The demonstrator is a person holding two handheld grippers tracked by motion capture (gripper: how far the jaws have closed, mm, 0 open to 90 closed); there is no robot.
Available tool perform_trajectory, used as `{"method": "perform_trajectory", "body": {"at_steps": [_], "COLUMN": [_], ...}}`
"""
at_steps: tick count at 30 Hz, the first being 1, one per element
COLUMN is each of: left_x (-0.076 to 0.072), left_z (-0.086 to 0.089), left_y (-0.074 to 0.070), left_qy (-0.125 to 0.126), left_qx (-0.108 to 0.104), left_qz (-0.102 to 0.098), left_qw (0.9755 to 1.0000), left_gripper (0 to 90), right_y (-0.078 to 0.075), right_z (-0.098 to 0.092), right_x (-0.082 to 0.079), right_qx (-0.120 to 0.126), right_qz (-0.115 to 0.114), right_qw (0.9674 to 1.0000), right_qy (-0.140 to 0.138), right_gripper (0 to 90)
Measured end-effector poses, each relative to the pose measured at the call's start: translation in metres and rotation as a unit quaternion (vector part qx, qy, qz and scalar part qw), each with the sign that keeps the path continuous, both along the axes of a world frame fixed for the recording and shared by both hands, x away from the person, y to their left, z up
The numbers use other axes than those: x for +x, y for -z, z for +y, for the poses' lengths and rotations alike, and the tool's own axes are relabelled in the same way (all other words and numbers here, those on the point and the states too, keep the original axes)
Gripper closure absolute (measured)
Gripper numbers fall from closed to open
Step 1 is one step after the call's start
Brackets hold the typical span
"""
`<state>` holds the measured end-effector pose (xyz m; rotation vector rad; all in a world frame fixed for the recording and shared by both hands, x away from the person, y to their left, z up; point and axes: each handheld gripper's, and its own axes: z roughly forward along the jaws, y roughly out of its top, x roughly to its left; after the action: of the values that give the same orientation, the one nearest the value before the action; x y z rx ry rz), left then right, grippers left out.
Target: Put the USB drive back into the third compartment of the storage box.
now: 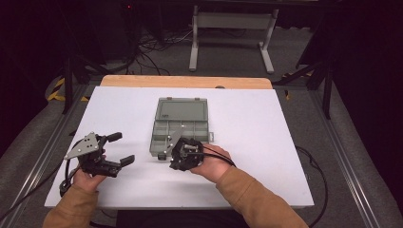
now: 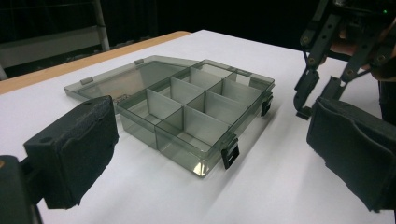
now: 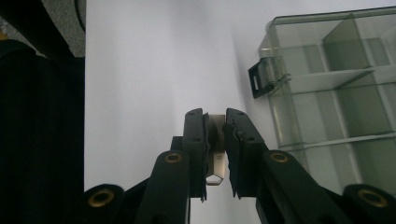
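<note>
White table (image 1: pixel 266 142): open organizer box (image 1: pixel 181 127) beside R tongs (image 1: pixel 167 153) gripping metal piece (image 3: pixel 216 154).

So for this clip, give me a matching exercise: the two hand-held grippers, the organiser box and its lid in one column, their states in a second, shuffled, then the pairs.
Things:
1. left hand-held gripper
2. right hand-held gripper
3. organiser box
4. box lid

States:
A. folded back flat on the white table
B. jaws wide apart, nothing between them
C. compartments bare, black latches undone
D. jaws closed on a small flat metal piece

Pairs: 1-B, 2-D, 3-C, 4-A
</note>
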<state>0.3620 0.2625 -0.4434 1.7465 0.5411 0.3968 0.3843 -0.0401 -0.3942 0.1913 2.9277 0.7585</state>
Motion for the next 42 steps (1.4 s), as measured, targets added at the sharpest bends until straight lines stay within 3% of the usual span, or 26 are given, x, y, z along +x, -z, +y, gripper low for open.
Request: {"method": "perform_trajectory", "body": {"at_steps": [11, 25, 42], "left_x": [0.000, 0.000, 0.000], "left_z": [0.000, 0.000, 0.000], "left_y": [0.000, 0.000, 0.000], "left_qy": [0.000, 0.000, 0.001], "left_qx": [0.000, 0.001, 0.000], "left_qz": [-0.001, 0.000, -0.001], "left_qw": [1.0000, 1.0000, 1.0000], "left_gripper": [2.7, 2.7, 2.7], "right_y": [-0.013, -0.026, -0.025], "right_z": [-0.008, -0.020, -0.025], "right_x": [0.015, 0.039, 0.070], "right_qx": [0.023, 0.043, 0.061], "right_qz": [-0.008, -0.023, -0.019], "right_qw": [0.9996, 0.9976, 0.9943], "right_qy": [0.011, 0.048, 0.086], "right_gripper": [79.1, 79.0, 79.1]}}
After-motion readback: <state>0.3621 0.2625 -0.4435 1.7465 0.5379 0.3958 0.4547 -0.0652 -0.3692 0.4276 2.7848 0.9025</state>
